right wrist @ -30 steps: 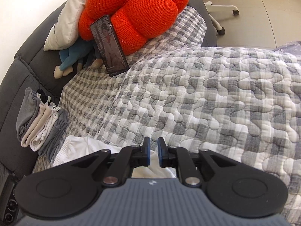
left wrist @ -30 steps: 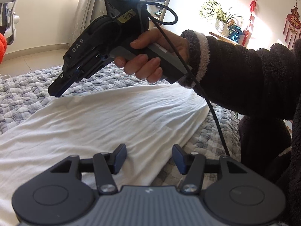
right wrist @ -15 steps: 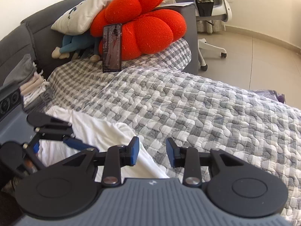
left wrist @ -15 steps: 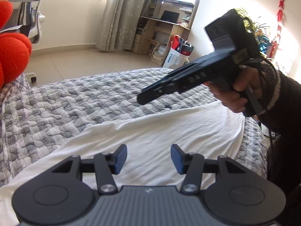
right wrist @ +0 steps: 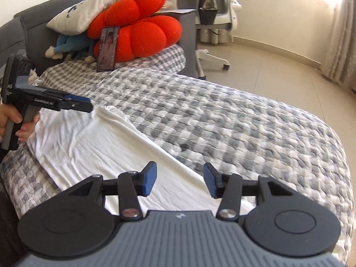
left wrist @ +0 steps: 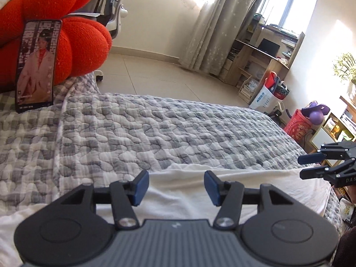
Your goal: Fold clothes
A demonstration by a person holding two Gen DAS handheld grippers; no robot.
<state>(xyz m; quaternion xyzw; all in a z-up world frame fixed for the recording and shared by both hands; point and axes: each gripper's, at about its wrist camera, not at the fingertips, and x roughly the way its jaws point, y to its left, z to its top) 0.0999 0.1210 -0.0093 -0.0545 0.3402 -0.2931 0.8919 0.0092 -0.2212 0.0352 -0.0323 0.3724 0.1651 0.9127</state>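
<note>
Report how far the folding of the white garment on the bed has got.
Done: the white garment lies on the quilted bed cover, one long side folded into a straight edge. In hand: nothing; the left tongs and right tongs are both opening, empty, above it. Left: the remaining folds.

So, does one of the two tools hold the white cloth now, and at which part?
Neither. The left tool and the right tool are both opening with nothing between their pads; the white cloth lies loose on the grey quilt.
</note>
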